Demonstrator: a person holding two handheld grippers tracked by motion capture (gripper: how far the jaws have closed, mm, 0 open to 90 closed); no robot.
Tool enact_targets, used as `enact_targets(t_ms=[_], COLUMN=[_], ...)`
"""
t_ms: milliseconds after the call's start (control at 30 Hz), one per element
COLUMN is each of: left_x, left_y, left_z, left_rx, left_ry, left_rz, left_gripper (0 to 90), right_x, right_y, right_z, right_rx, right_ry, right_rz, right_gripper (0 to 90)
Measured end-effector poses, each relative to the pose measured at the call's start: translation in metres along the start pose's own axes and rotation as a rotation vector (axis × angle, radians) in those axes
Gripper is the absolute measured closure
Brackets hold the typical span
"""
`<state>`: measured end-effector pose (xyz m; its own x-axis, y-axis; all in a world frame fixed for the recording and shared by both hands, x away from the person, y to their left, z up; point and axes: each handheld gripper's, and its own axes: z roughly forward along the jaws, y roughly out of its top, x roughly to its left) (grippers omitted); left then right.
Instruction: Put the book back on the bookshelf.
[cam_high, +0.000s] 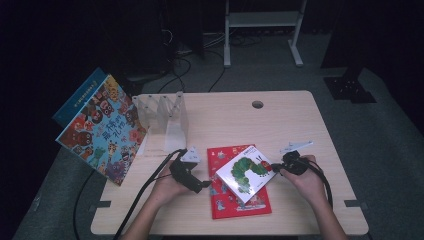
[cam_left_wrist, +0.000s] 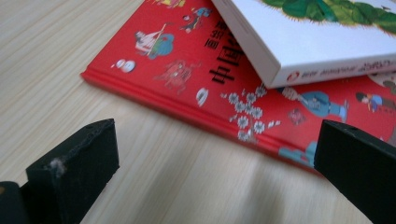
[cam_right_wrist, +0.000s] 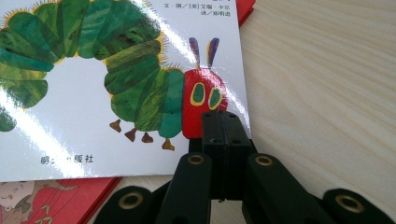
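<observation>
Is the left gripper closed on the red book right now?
No. In the left gripper view the left gripper has its jaws wide apart over bare table, short of the red book.

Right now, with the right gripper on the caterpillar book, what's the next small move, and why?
Probably lift the caterpillar book a little clear of the red book. The right gripper is shut on its corner, it lies on the red cover, and the left gripper waits open beside the red book's edge.
</observation>
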<state>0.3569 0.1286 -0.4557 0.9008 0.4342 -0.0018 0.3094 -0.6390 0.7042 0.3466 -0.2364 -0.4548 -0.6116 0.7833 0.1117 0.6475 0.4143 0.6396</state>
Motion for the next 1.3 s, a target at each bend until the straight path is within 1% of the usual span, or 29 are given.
enact_targets(t_ms=[33,133,267,367,500,567,600,633,800,867,933,967,1000,1067,1100,1167,1200,1233,1267,1300], left_x=[0.0,-0.001,-0.002,-0.004,-0.006,-0.007,-0.007,-0.007,-0.008,-0.008,-0.008,-0.008,-0.007,-0.006,-0.006,-0.006,-0.006,-0.006,-0.006,-0.006], left_y=[0.002,0.007,0.01,0.011,0.014,0.015,0.015,0.016,0.02,0.022,0.023,0.024,0.024,0.026,0.026,0.028,0.028,0.03,0.03,0.032], left_z=[0.003,0.011,0.019,0.024,0.03,0.033,0.033,0.035,0.037,0.038,0.038,0.037,0.036,0.035,0.035,0.033,0.033,0.034,0.034,0.034], left_rx=[0.007,0.009,0.016,0.027,0.028,0.037,0.037,0.04,0.044,0.049,0.043,0.036,0.033,0.015,0.015,-0.007,-0.007,-0.021,-0.021,-0.028], left_ry=[-0.001,-0.004,-0.01,-0.016,-0.019,-0.017,-0.017,-0.008,-0.007,-0.001,-0.004,-0.008,-0.013,-0.022,-0.022,-0.041,-0.041,-0.039,-0.039,-0.041], left_rz=[0.006,0.008,0.011,0.017,0.02,0.03,0.03,0.039,0.048,0.056,0.055,0.045,0.045,0.038,0.038,0.029,0.029,0.023,0.023,0.021], left_gripper=[0.0,0.0,0.0,0.0,0.0,0.0,0.0,0.0,0.0,0.0,0.0,0.0,0.0,0.0,0.0,0.0,0.0,0.0,0.0,0.0], right_x=[0.0,0.001,0.001,0.0,0.001,0.0,0.0,-0.001,-0.001,-0.002,-0.002,-0.002,-0.002,-0.003,-0.004,-0.007,-0.007,-0.01,-0.01,-0.013], right_y=[0.0,0.0,0.0,0.0,0.0,0.0,0.0,-0.001,-0.001,-0.001,-0.001,-0.001,-0.001,-0.002,-0.002,-0.002,-0.002,-0.003,-0.003,-0.004], right_z=[0.0,0.0,0.0,0.0,0.0,0.0,0.0,0.0,0.0,0.0,0.0,0.0,0.0,-0.001,-0.001,-0.001,-0.001,-0.002,-0.002,-0.002], right_rx=[0.0,0.001,0.001,0.0,0.0,-0.003,-0.003,-0.006,-0.007,-0.01,-0.012,-0.013,-0.015,-0.017,-0.019,-0.023,-0.023,-0.031,-0.031,-0.038], right_ry=[-0.001,-0.003,-0.003,-0.001,-0.003,-0.001,-0.001,0.002,0.008,0.007,0.009,0.009,0.01,0.007,0.008,0.013,0.013,0.019,0.019,0.014], right_rz=[0.0,0.001,0.0,0.0,-0.004,-0.007,-0.007,-0.009,-0.008,-0.016,-0.019,-0.021,-0.022,-0.021,-0.021,-0.014,-0.014,-0.001,-0.001,0.0], right_gripper=[89.6,89.6,89.6,89.5,89.6,89.5,89.5,89.5,89.5,89.4,89.2,89.2,88.8,86.5,84.7,80.6,80.6,76.5,76.5,71.7])
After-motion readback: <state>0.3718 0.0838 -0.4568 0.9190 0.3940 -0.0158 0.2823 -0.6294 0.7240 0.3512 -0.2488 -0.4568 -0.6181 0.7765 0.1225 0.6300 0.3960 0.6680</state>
